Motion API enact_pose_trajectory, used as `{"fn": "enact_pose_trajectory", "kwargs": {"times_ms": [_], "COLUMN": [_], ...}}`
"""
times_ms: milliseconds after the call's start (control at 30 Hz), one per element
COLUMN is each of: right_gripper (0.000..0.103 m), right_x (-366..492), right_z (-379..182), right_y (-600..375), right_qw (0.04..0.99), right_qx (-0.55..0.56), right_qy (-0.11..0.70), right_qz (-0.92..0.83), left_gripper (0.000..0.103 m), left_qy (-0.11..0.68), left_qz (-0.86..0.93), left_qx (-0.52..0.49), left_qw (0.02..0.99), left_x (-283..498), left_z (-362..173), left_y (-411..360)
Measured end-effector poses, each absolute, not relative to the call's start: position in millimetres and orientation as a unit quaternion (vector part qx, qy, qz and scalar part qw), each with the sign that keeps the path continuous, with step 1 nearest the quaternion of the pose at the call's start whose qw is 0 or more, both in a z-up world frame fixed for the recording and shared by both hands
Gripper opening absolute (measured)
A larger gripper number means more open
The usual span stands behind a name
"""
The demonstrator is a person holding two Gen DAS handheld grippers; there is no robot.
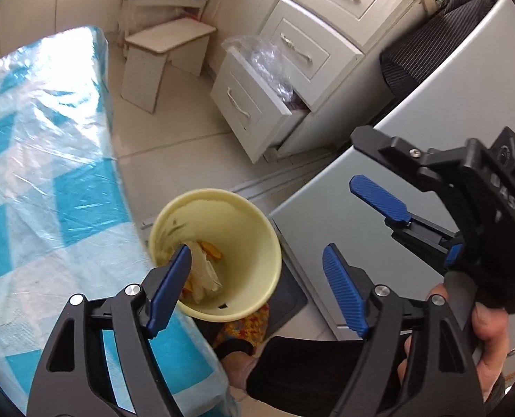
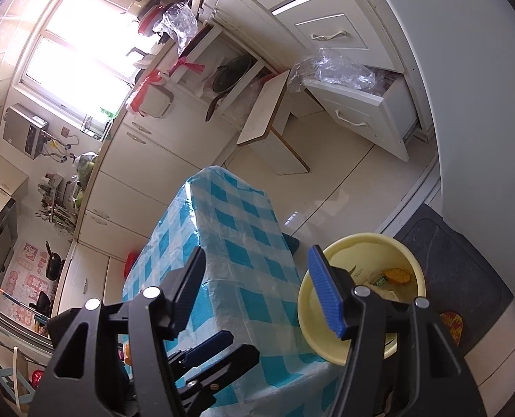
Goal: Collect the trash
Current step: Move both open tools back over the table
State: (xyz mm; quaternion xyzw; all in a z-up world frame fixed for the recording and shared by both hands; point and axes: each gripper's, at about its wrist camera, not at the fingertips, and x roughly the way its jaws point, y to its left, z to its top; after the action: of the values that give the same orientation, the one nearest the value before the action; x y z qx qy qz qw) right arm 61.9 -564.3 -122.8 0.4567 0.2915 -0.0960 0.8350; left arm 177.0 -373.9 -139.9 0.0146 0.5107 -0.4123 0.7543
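A pale yellow bin (image 1: 222, 253) stands on the floor beside the table; it also shows in the right wrist view (image 2: 361, 292). Inside it lie crumpled white wrappers (image 1: 203, 271) and orange peel (image 1: 213, 252); the peel shows in the right wrist view (image 2: 398, 274) too. My left gripper (image 1: 257, 288) is open and empty above the bin's rim. My right gripper (image 2: 257, 295) is open and empty above the table's edge next to the bin. It also appears at the right of the left wrist view (image 1: 379, 201).
The table (image 1: 42, 173) has a blue-and-white checked plastic cover. A grey fridge (image 1: 431, 111) stands right of the bin, with a dark mat (image 2: 458, 278) in front. White drawers (image 1: 257, 104), one open with plastic bags, and a small stool (image 1: 160, 59) stand beyond.
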Motion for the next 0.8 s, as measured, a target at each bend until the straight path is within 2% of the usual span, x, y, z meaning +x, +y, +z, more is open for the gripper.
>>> {"fn": "enact_pose_trajectory", "kwargs": {"times_ms": [167, 300, 800], "right_gripper": [0.063, 0.064, 0.067], "right_x": [64.6, 70.9, 113.2], "right_z": [-118.2, -110.1, -90.6], "right_y": [-559.9, -547.2, -475.3], "right_qw": [0.843, 0.858, 0.894], "right_qx": [0.442, 0.41, 0.324], "right_qy": [0.291, 0.294, 0.307], "right_qz": [-0.098, -0.097, -0.046], "left_gripper": [0.081, 0.082, 0.082], "left_qy": [0.452, 0.422, 0.393], "left_qz": [-0.373, -0.334, -0.196], "left_qx": [0.024, 0.013, -0.087], "left_qw": [0.81, 0.843, 0.894], "left_x": [162.1, 158.1, 179.2], "left_z": [-111.2, -92.2, -62.1], "left_y": [-334.7, -287.9, -110.1]}}
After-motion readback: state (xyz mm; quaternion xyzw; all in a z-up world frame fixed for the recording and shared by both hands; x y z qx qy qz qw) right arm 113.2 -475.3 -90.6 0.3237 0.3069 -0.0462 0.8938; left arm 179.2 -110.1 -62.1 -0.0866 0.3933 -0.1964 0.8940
